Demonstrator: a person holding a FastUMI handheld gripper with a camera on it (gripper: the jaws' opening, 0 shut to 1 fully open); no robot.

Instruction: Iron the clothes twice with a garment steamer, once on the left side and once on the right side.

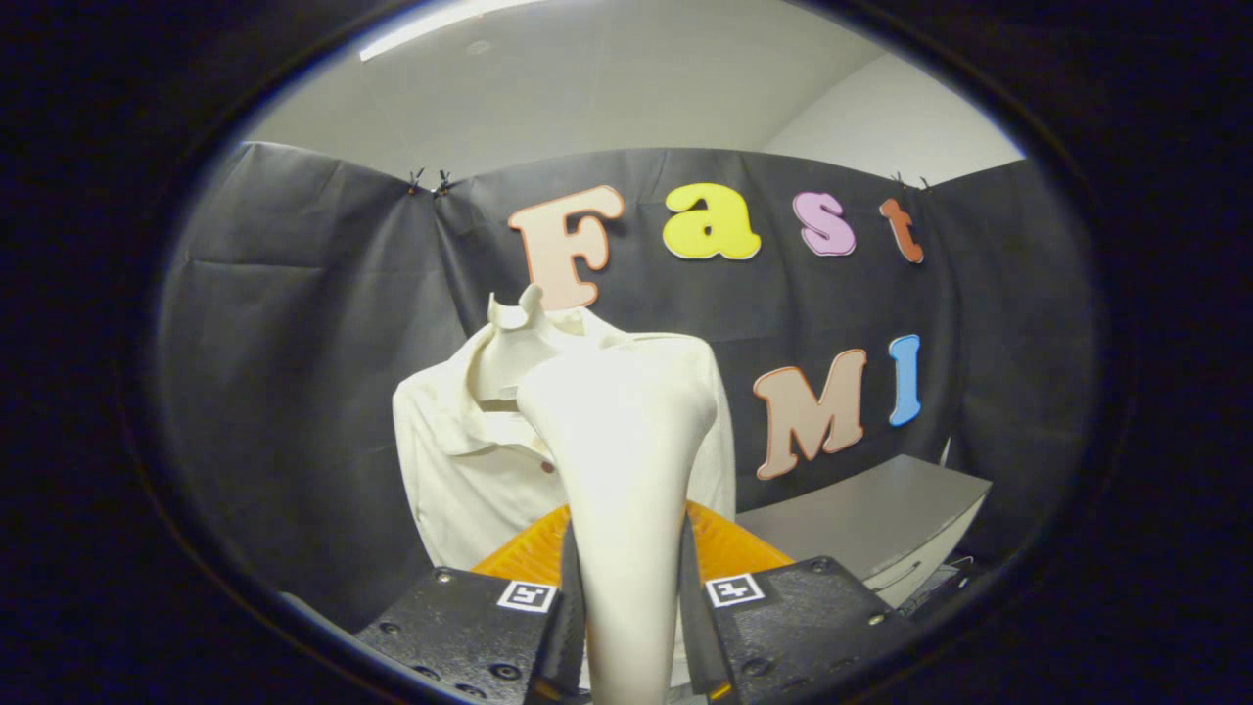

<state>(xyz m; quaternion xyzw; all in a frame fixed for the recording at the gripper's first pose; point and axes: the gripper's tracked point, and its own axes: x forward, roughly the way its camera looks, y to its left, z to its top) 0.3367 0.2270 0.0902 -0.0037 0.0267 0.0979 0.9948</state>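
The gripper is clenched on the handle of a cream garment steamer, head up. Just beyond hangs a cream polo shirt on a mannequin. For a good pass, keep the head flat, moving slowly down one side.

— What stood behind it all?

— A black cloth wall, creased, hung in panels and pinned along its top by small clips.

— And above that?

— A plain white ceiling with one long strip light glowing. A pale room wall rose past the cloth on one side.

— Any furniture?

— A grey tabletop sat low against the cloth, off to the side.
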